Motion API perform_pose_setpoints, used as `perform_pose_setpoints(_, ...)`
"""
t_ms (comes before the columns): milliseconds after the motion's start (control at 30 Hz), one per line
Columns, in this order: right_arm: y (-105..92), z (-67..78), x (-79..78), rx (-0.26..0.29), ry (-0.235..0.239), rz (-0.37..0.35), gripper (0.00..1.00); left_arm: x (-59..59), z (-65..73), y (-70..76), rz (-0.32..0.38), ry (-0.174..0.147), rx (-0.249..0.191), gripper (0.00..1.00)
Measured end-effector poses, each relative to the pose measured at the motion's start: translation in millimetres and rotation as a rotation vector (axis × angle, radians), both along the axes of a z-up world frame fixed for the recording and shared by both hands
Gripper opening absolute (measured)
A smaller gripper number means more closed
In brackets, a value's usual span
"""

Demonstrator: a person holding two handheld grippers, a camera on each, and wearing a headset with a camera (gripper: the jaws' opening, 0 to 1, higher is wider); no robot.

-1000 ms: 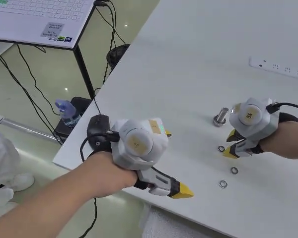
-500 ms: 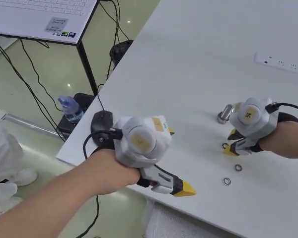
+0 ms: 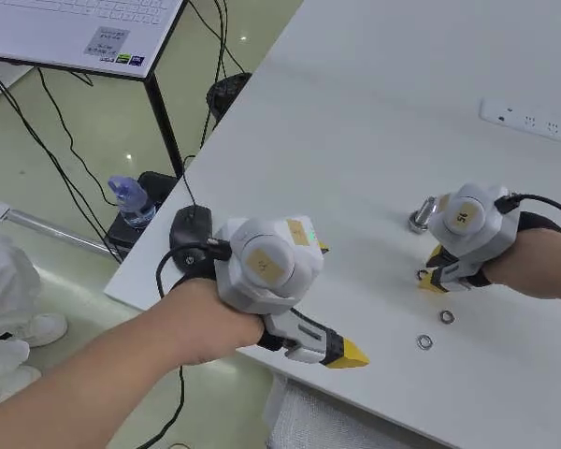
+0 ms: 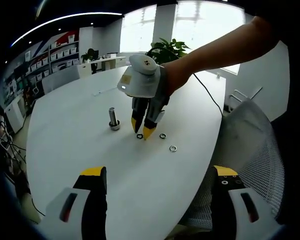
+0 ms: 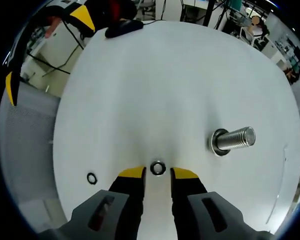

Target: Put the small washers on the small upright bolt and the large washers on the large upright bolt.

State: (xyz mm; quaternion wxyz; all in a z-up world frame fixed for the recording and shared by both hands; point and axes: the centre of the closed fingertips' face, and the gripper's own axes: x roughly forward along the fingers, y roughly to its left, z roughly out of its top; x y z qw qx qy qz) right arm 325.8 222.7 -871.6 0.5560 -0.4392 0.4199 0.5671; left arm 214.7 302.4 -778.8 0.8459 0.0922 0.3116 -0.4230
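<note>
1. Left gripper (image 3: 348,354). It sits at the near edge of the table (image 3: 355,140). The jaws stand wide apart and carry nothing. The forearm enters from the near left with the wrist straight and the jaws roughly level, aimed across the table at the work area. Judged purpose: it is parked clear of the washers while keeping them in its own line of sight.

2. Loose washers. The nearer washer (image 3: 424,341) and the second washer (image 3: 447,316) lie flat close to the near edge, apart from each other and from both grippers. They await pickup. Their size class cannot be read.

3. Right gripper (image 5: 158,174). It points steeply down at the table, with the wrist bent over and the forearm entering from the right edge. The jaws are slightly apart, one tip on each side of the target washer (image 5: 157,168), and are not yet clamped on it. The washer lies flat on the table, centred in the gap. Judged purpose: this alignment allows a pinch across its rim.

4. Upright bolt (image 5: 232,139). It stands on its head, thread up, just beyond the right gripper. This position keeps the carry short.

5. Power strip (image 3: 533,126). It lies toward the far right of the table, well apart from the work.
</note>
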Motion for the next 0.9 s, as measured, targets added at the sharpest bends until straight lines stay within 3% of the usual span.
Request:
perform_pose_setpoints(300,0.6,-0.5,-0.2,-0.027,-0.011,0.012,0.14,-1.0,-0.9,-0.1,0.004,0.003,-0.002,0.85)
perform_pose_setpoints(500,0.8,-1.0,0.0,-0.046,-0.015,-0.021,0.13,-0.6,-0.8,-0.8,0.005,0.001,-0.004,0.85)
perform_pose_setpoints(900,-2.8,4.1,3.9,-0.003,0.001,-0.094,0.12,-1.2,-1.2,0.2,0.002,0.001,0.005,0.85)
